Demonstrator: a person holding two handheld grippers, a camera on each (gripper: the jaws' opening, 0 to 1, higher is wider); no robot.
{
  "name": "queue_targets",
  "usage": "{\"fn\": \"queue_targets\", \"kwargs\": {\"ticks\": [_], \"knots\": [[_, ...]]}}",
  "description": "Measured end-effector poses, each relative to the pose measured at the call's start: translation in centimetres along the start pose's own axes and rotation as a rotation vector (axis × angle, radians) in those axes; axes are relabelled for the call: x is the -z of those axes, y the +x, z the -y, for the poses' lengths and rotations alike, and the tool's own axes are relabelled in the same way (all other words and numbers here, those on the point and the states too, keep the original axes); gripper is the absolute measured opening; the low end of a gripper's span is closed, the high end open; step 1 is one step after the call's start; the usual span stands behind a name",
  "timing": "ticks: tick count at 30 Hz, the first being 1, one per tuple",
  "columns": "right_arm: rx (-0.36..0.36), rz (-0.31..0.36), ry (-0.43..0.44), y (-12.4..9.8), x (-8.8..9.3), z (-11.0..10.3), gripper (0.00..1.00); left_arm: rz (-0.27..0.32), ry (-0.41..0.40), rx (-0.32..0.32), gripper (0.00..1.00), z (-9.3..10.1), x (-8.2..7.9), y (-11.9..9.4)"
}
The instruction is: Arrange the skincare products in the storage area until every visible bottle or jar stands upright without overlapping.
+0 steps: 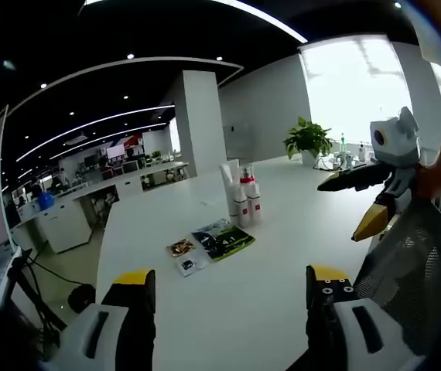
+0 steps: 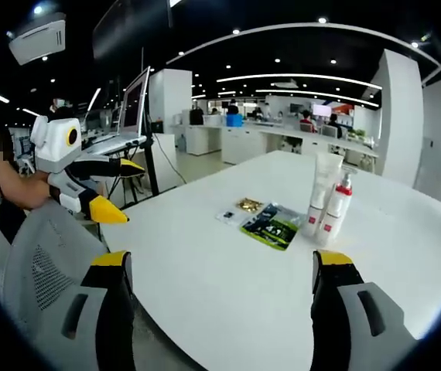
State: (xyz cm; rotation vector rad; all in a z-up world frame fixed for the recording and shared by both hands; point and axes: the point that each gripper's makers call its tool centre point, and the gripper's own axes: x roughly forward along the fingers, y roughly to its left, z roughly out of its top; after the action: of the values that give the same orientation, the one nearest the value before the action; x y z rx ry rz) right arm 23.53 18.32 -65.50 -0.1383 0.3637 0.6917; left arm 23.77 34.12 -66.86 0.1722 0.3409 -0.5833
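A tight cluster of skincare products stands upright on the white table [image 1: 282, 232]: a tall white tube [image 2: 325, 182] and white bottles with red caps [image 1: 248, 197], [image 2: 336, 209]. Beside them lie a green sachet pack [image 1: 224, 240], [image 2: 271, 226], a gold sachet [image 1: 180, 247], [image 2: 247, 205] and a small dark sachet [image 1: 189, 265], [image 2: 227, 216]. My left gripper [image 1: 231, 273], [image 2: 130, 193] is open and empty, well short of the bottles. My right gripper [image 2: 220, 259], [image 1: 338, 211] is open too, hovering near the table's edge with nothing between its fingers.
A grey mesh chair [image 1: 410, 270], [image 2: 39, 263] sits against the table's near edge under the grippers. A potted plant [image 1: 308, 139] stands at the table's far end by a bright window. Office desks, a monitor [image 2: 134, 100] and a white pillar [image 1: 201, 120] lie beyond.
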Motion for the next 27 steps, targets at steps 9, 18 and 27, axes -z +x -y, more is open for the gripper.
{"fn": "queue_targets", "kwargs": {"ticks": [9, 18, 27], "knots": [[0.000, -0.005, 0.006, 0.11, 0.07, 0.02, 0.93, 0.010, -0.006, -0.005, 0.82, -0.15, -0.13, -0.04], [-0.010, -0.012, 0.010, 0.26, 0.17, -0.31, 0.93, 0.011, -0.009, -0.003, 0.82, -0.16, -0.08, -0.04], [-0.016, -0.023, 0.010, 0.34, 0.47, -0.35, 0.93, -0.001, -0.009, -0.004, 0.82, -0.17, 0.10, 0.01]]}}
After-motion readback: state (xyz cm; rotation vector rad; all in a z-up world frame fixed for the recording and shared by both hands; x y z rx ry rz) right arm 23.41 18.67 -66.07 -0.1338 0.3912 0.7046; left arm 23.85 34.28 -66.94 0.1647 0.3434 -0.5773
